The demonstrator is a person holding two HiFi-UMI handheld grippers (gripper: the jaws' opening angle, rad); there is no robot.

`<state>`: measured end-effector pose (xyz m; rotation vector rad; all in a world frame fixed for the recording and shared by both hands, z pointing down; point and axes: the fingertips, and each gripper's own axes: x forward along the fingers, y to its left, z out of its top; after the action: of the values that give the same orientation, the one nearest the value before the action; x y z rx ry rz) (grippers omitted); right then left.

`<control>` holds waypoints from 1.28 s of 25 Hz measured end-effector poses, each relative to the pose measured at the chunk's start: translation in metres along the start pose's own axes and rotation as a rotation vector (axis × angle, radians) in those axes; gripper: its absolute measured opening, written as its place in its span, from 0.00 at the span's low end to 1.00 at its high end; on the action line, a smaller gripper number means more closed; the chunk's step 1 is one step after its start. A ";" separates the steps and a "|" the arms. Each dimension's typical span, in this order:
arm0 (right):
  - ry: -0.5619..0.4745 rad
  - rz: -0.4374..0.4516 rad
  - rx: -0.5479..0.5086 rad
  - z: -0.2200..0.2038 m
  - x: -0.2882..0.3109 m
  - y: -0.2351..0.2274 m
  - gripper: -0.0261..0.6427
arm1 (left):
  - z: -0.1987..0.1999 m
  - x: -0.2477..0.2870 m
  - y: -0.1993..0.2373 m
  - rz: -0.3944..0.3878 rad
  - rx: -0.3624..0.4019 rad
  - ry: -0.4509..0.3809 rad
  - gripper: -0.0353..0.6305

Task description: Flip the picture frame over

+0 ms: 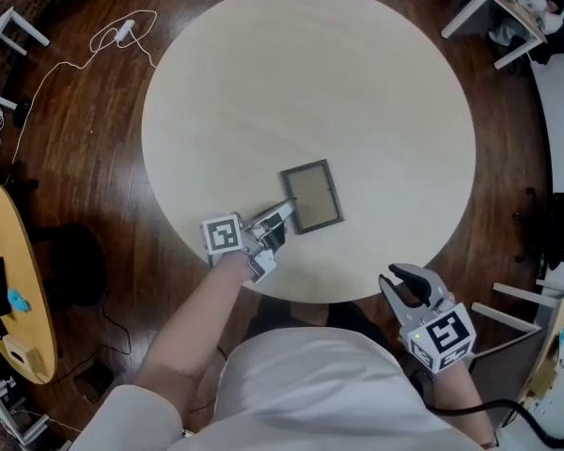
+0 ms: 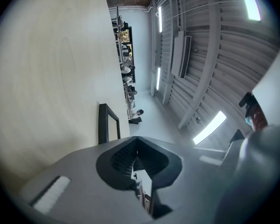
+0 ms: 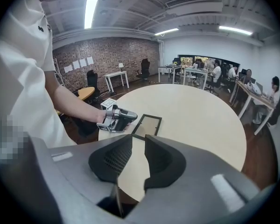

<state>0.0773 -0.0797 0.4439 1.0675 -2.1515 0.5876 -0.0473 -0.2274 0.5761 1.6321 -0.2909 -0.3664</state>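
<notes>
A small dark-rimmed picture frame point(image 1: 312, 196) lies flat on the round pale table point(image 1: 310, 73), near its front edge. My left gripper point(image 1: 284, 216) lies low and level by the frame's near left corner, with its tips at the rim. In the left gripper view its jaws point(image 2: 136, 141) are shut together with nothing between them, and the frame point(image 2: 103, 125) shows just beyond them to the left. My right gripper point(image 1: 403, 286) hangs off the table's front right edge, open and empty. The right gripper view looks down at the frame point(image 3: 147, 125) and the left gripper point(image 3: 119, 119).
The table's front edge point(image 1: 357, 299) runs between the two grippers. White cables point(image 1: 122, 34) lie on the wooden floor at the back left, and a yellow side table point(image 1: 9, 280) stands at the left. Desks with seated people point(image 3: 214, 71) fill the room's far side.
</notes>
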 end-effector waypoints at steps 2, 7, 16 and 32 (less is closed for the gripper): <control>-0.002 -0.001 0.006 -0.004 -0.002 0.002 0.17 | 0.000 0.000 0.001 0.004 0.021 0.006 0.05; -0.018 -0.025 0.023 -0.009 -0.004 0.010 0.17 | 0.000 -0.009 -0.007 -0.001 0.058 0.015 0.05; -0.033 -0.009 -0.005 -0.044 -0.024 0.023 0.17 | -0.036 -0.023 -0.075 -0.044 0.326 0.100 0.05; -0.189 0.224 -0.137 -0.149 -0.105 0.122 0.17 | -0.304 -0.142 -0.185 0.125 0.632 -0.013 0.05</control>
<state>0.0776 0.1395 0.4577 0.8433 -2.4589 0.4462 -0.0596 0.1244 0.4235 2.2154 -0.5559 -0.1952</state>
